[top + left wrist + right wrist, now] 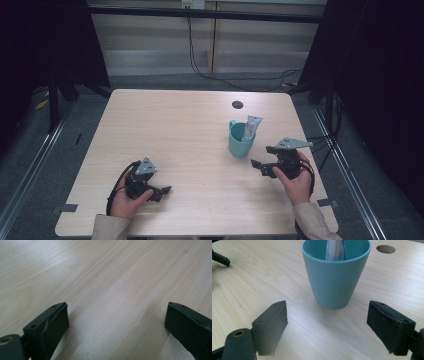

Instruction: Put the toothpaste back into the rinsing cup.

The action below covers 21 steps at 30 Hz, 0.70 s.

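A teal cup (240, 142) stands upright on the right half of the wooden table (175, 125), with a white tube (251, 127) leaning out of it. My right gripper (263, 160) sits just right of the cup, near the table, held in a hand. In the right gripper view its jaws (327, 315) stand wide apart with nothing between them; the cup (334, 277) is a little ahead and the tube (335, 250) rises inside it. My left gripper (162, 192) rests low at the front left, open over bare wood (116, 315).
A round hole (237, 104) in the tabletop lies behind the cup, also seen as a hole (385, 249) in the right gripper view. Cables trail on the floor beyond the far edge. Dark frames flank the table on both sides.
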Available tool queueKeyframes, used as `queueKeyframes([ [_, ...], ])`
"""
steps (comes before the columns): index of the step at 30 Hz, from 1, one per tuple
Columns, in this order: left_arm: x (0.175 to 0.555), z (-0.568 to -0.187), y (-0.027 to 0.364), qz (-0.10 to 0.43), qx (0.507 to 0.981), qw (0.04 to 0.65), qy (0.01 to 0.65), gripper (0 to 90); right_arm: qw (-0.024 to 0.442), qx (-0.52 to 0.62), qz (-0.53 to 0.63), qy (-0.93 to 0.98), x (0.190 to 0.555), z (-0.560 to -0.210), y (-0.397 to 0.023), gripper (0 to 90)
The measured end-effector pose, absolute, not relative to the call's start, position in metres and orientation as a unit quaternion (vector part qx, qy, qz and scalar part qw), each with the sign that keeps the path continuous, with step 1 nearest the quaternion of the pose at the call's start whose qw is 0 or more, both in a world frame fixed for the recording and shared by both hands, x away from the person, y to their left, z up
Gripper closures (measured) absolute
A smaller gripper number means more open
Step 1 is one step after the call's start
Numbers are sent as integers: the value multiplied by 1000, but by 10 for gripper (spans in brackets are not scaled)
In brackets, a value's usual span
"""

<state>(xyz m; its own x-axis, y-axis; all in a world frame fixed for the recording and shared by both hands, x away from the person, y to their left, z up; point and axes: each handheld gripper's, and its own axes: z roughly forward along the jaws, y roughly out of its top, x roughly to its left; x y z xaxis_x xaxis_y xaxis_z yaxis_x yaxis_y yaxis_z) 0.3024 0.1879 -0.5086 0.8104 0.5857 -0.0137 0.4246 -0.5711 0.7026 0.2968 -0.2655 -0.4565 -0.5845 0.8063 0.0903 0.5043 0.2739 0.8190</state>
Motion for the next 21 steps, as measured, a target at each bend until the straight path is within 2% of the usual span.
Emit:
queueKeyframes([
  [21,302,-509,188,111,879,363,287,50,152,425,427,783,285,-477,-270,162],
])
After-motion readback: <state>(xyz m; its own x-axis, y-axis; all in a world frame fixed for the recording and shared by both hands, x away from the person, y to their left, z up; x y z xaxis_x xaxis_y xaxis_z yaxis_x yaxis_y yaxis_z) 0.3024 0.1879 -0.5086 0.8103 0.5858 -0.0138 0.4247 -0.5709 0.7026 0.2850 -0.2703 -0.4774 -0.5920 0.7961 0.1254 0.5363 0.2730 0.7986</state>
